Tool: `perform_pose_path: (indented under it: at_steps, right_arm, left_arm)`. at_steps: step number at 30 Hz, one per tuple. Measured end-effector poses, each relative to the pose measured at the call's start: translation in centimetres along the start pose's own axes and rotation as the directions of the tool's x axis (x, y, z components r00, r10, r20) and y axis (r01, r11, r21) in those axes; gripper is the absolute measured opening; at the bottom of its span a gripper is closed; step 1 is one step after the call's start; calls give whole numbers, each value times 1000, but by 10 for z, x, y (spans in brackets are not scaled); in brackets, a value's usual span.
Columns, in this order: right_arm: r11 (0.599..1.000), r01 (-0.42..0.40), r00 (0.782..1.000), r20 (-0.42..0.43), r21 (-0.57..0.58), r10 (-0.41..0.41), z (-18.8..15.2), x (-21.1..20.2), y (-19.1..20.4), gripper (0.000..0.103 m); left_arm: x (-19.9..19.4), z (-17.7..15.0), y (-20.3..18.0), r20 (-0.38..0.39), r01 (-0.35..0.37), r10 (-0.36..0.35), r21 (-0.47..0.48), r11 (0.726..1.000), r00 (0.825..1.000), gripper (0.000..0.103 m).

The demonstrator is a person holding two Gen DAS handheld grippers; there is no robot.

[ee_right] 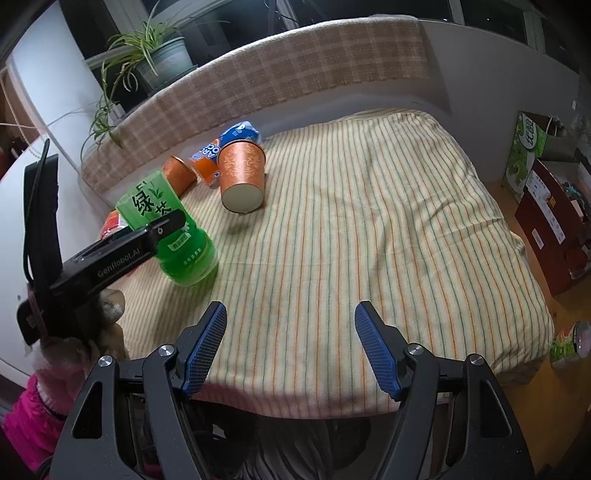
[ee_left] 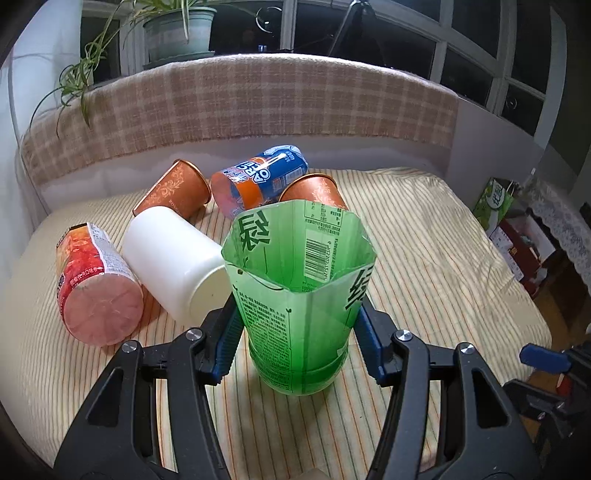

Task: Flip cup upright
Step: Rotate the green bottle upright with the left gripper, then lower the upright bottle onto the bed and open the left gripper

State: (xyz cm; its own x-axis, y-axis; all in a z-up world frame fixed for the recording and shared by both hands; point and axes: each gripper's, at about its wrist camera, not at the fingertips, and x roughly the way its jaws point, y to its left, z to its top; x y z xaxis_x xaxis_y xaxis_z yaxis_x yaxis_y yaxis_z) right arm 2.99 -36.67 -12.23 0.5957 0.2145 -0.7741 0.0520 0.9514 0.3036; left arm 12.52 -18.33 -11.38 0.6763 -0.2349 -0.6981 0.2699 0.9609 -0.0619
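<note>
A green cut-bottle cup [ee_left: 299,295] stands upright on the striped cloth [ee_left: 424,258], open end up. My left gripper [ee_left: 299,332] is shut on the green cup, one blue pad on each side of its lower body. In the right wrist view the green cup [ee_right: 177,240] shows at the left with the left gripper's finger across it. My right gripper [ee_right: 291,343] is open and empty over the near edge of the cloth.
Several cups lie on their sides behind: a white one [ee_left: 173,258], a red one [ee_left: 96,288], two orange paper cups [ee_left: 173,192] [ee_right: 242,175] and a blue-orange one [ee_left: 258,181]. A checked backrest [ee_left: 240,107] and a potted plant [ee_left: 177,33] stand behind. Boxes [ee_right: 546,206] sit right.
</note>
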Motion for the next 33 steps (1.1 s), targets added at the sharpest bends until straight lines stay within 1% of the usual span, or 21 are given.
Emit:
perform_pose_path:
  at_steps: [14, 20, 22, 23, 24, 26, 29, 33]
  right_arm:
    - [1000, 2, 1000, 6, 4, -2, -1, -2, 1, 72]
    - [1000, 6, 1000, 13, 6, -6, -2, -5, 1, 72]
    - [1000, 7, 1000, 16, 6, -7, -2, -5, 2, 72]
    - [1000, 6, 1000, 16, 7, -7, -2, -5, 2, 72]
    - [1000, 6, 1000, 16, 7, -6, -2, -5, 2, 72]
    - [1000, 5, 1000, 16, 4, -5, -3, -5, 2, 72]
    - [1000, 2, 1000, 17, 1, -2, -3, -6, 3, 72]
    - [1000, -1, 1000, 20, -2, 1, -4, -7, 4, 72]
  left_arm:
    - [-3, -4, -7, 29, -12, 11, 46, 999, 1000, 57]
    - [-4, -10, -9, 10, 27, -28, 75, 997, 1000, 57]
    - [-6, -12, -9, 10, 55, -56, 84, 995, 998, 58]
    - [-7, -12, -9, 4, 71, -71, 87, 994, 997, 62]
    - [-7, -12, -9, 1, 85, -86, 87, 993, 996, 73]
    - [-12, -13, -9, 17, 109, -111, 93, 990, 994, 83]
    - [-17, -13, -9, 33, 109, -113, 102, 989, 993, 89]
    - [-20, -14, -7, 26, 115, -118, 102, 988, 993, 90]
